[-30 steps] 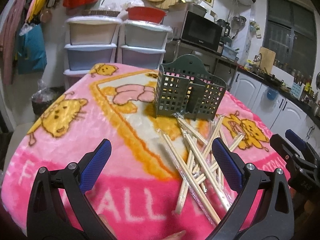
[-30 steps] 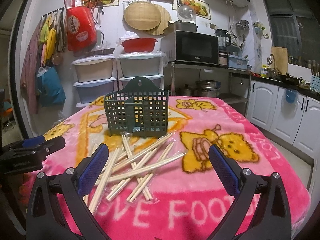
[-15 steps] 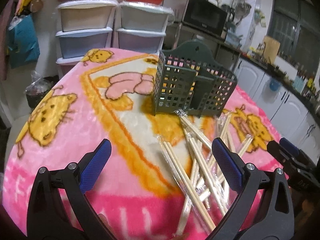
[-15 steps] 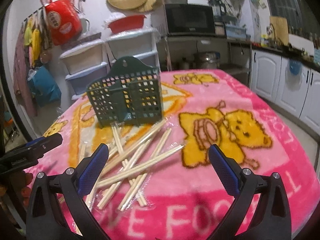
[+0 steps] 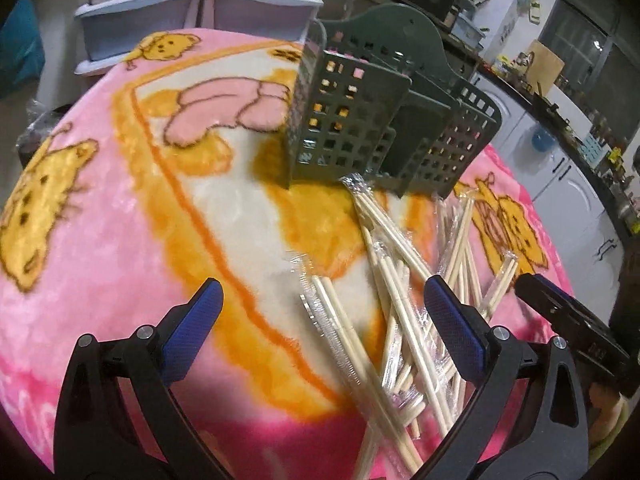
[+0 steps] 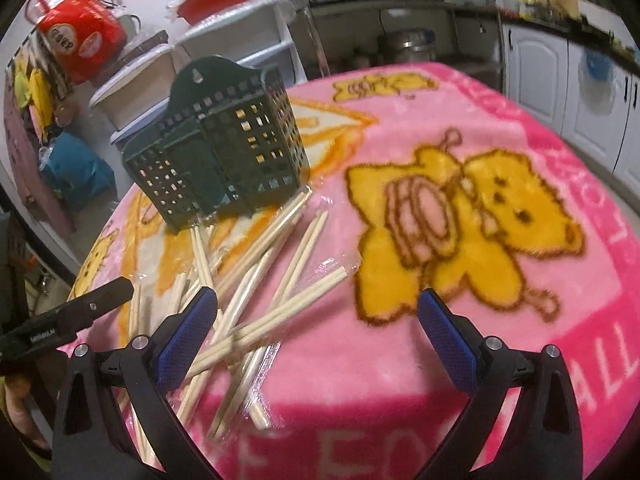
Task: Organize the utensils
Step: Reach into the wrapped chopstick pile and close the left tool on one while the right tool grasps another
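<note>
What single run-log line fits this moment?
left gripper: open | right gripper: open | chopsticks: loose on blanket | holder: empty

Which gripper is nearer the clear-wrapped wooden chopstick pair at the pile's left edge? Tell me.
Left. The left gripper has that chopstick pair between its open fingers; the right gripper is across the pile.

Wrapped chopsticks [image 5: 404,292] lie scattered on the blanket [image 5: 120,216] just before the upright basket [image 5: 384,120].

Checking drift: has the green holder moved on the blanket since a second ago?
No. The green utensil holder still sits at the pink cartoon figure on the blanket; only the cameras advanced.
</note>
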The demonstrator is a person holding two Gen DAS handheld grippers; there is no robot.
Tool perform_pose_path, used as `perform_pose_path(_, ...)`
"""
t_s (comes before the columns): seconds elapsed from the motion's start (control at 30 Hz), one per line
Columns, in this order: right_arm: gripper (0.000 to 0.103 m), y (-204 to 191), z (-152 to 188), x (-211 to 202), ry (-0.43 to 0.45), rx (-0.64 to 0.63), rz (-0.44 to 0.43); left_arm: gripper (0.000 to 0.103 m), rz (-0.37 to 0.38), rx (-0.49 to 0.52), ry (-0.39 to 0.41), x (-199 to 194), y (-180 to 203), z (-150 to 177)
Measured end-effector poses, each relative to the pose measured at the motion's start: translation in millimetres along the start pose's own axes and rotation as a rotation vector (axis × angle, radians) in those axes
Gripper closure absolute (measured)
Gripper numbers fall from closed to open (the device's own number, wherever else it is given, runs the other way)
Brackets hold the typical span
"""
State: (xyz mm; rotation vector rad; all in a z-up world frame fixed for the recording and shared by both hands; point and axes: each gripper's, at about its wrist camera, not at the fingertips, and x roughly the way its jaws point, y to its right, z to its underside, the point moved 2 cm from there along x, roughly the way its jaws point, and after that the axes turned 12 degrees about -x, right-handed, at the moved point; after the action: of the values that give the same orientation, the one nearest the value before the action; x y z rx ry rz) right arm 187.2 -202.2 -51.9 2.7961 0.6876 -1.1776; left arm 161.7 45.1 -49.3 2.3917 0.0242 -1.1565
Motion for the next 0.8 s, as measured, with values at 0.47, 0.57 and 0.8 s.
perform_pose_path(0.47,0.035,19,-9,26,-0.079,0.105,-0.092,0.054,-0.008,-0.042,-0.094,30,1,-9)
perform_pose_path(0.57,0.049,23,-9,29,-0.084,0.135,-0.117,0.065,-0.02,-0.049,-0.089,31,-2,-10)
perform_pose_path(0.8,0.082,25,-9,28,-0.082,0.147,-0.163,0.094,0.004,-0.057,-0.085,26,-9,-17)
